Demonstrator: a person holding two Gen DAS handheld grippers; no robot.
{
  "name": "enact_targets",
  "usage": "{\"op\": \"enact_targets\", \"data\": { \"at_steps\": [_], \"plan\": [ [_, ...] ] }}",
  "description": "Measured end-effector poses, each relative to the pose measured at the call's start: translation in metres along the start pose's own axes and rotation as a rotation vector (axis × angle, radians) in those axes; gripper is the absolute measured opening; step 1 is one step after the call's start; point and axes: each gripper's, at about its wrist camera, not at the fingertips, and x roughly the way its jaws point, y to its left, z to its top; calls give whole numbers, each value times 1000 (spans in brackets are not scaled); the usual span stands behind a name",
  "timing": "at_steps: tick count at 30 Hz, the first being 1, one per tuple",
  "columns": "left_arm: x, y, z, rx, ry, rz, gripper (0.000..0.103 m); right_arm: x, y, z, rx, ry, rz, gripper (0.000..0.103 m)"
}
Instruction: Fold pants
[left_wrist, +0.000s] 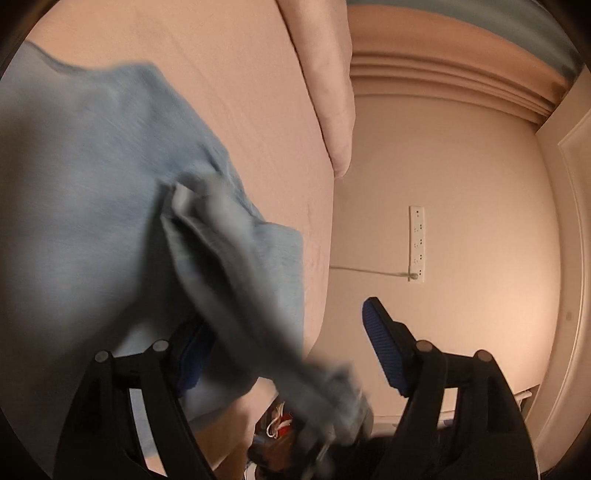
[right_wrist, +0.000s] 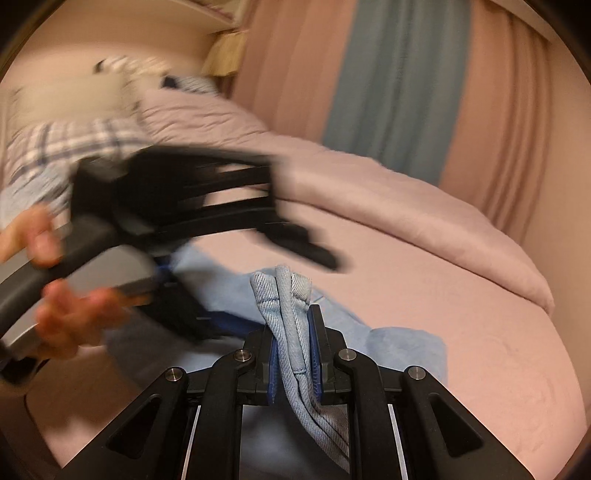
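Observation:
Light blue denim pants (left_wrist: 92, 177) lie on a pink bed (left_wrist: 240, 92). In the left wrist view my left gripper (left_wrist: 288, 339) is open, its blue pads (left_wrist: 384, 347) wide apart, with a blurred fold of denim (left_wrist: 236, 295) draped across the gap and over the left finger. In the right wrist view my right gripper (right_wrist: 293, 332) is shut on a bunched denim hem (right_wrist: 284, 291), held just above the bed (right_wrist: 461, 332). The left gripper (right_wrist: 177, 221) shows there too, blurred, in a hand at the left over the pants (right_wrist: 221, 291).
A pink duvet (right_wrist: 369, 199) is piled along the far side of the bed. A checked pillow (right_wrist: 62, 147) lies at the head. Pink and blue curtains (right_wrist: 399, 74) hang behind. A wall socket strip (left_wrist: 416, 243) and clutter on the floor (left_wrist: 280, 428) lie beyond the bed's edge.

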Motion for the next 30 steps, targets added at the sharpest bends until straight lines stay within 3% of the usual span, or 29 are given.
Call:
{"op": "enact_targets", "data": {
  "at_steps": [1,4,6,9,12,14,16,18,21,25,27,30],
  "plan": [
    [4,1,1,3,-8,21,69,2,8,-4,-37,11,13,14],
    [3,-3,3,69,-28,93,5,10,19,-11,-99,50,-7,14],
    [-1,-12,-3,155,-70,147,5,12,20,-13,-97,57,-11,14],
    [-24,-11,-5,204,-169,215,5,18,18,-10,-58,52,44,14],
    [-18,-3,-2,268,-140,373,8,31,19,-14,-18,96,92,14],
    [-16,4,-3,262,-135,462,15,47,22,-24,-15,178,114,16],
    [-24,6,-4,262,-155,454,17,54,21,-31,-10,242,139,31],
    [-31,2,-8,283,-172,491,20,43,11,-33,27,230,193,48],
    [-49,5,-17,294,-169,522,28,24,-18,-33,130,225,280,50],
    [-75,-14,-36,390,-250,610,48,3,-85,-26,356,173,330,50],
    [-73,-27,-45,448,-243,588,49,3,-123,-25,464,152,298,50],
    [-40,-52,-70,543,-159,509,50,24,-170,-22,562,184,176,46]
  ]
}}
